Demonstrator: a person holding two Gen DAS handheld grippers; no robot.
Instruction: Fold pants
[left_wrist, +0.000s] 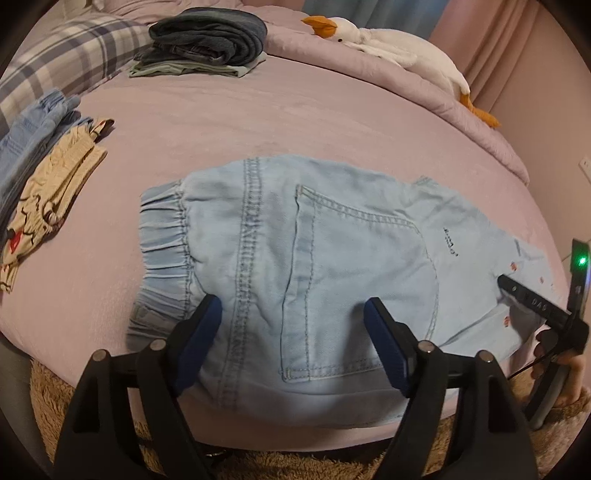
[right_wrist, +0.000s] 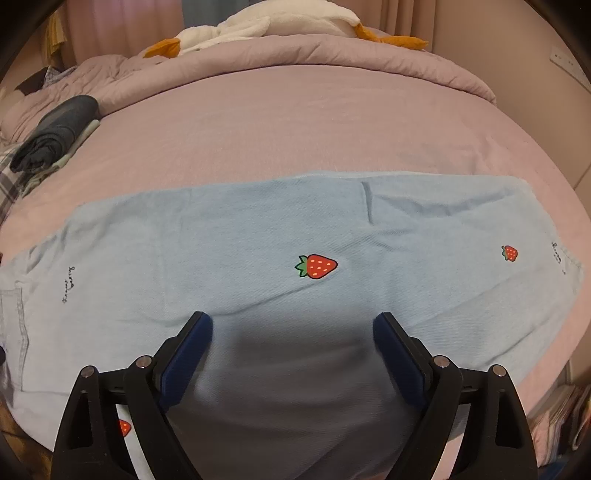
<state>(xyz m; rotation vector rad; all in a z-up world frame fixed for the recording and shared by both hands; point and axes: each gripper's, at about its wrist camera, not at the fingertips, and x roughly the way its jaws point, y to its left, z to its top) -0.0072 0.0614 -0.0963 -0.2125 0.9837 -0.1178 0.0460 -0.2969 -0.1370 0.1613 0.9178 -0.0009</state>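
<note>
Over the pants (left_wrist: 317, 266), left gripper (left_wrist: 293, 314) fingers spread, right gripper (right_wrist: 293, 328) likewise

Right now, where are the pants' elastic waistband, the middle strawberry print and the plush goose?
elastic waistband (left_wrist: 162, 236), left wrist view, on the gathered band.
middle strawberry print (right_wrist: 318, 266), right wrist view, on its red body.
plush goose (left_wrist: 384, 42), left wrist view, on its white body.

Beneath the left gripper (left_wrist: 293, 314), the near hem of the light blue pants (left_wrist: 325, 258) disappears behind its black frame. Ahead and to its left, printed clothes (left_wrist: 44, 199) run off the frame edge. Small black lettering (right_wrist: 70, 284) left of the right gripper (right_wrist: 293, 328) is too fine to read. Items stacked at lower right (right_wrist: 569, 417) stay blurred.
</note>
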